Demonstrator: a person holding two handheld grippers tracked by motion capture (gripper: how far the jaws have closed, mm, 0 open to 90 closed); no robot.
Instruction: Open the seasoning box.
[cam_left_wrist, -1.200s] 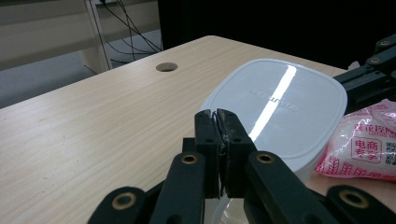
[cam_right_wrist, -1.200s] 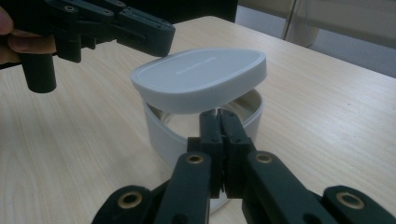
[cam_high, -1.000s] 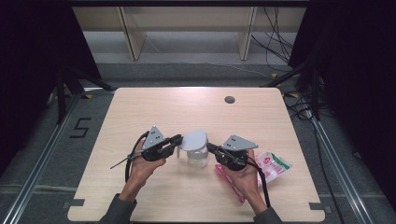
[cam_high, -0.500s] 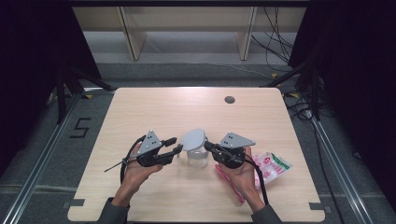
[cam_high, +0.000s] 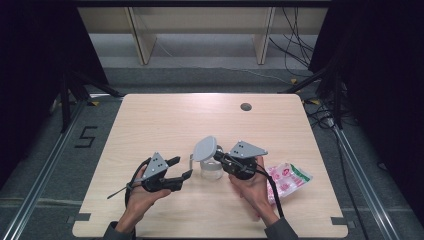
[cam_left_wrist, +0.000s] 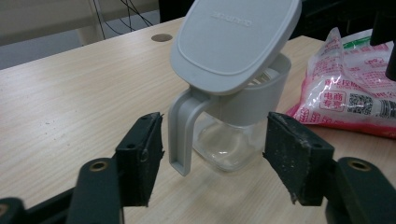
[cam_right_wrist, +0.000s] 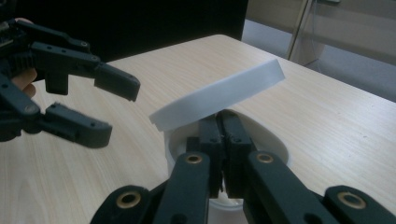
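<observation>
1. Since the earlier frame the left gripper (cam_high: 179, 167) has backed off the jar (cam_high: 211, 169); its jaws have just been opening and stand wide, nothing between.
2. Right gripper (cam_high: 220, 156) is pinched narrow on the jar's rim (cam_right_wrist: 261, 135), under the propped hinged lid (cam_high: 205, 148).
3. Jar stands mid-table, snack bag (cam_high: 287, 179) to its right.
4. Step, I judge: lid freed. Next: left regrips handle (cam_left_wrist: 180, 135) or lid squarely.

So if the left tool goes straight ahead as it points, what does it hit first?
Probably the jar's grey handle: it sits between the left tool's open jaws, nearest the tool. Depth is hard to judge.
</observation>
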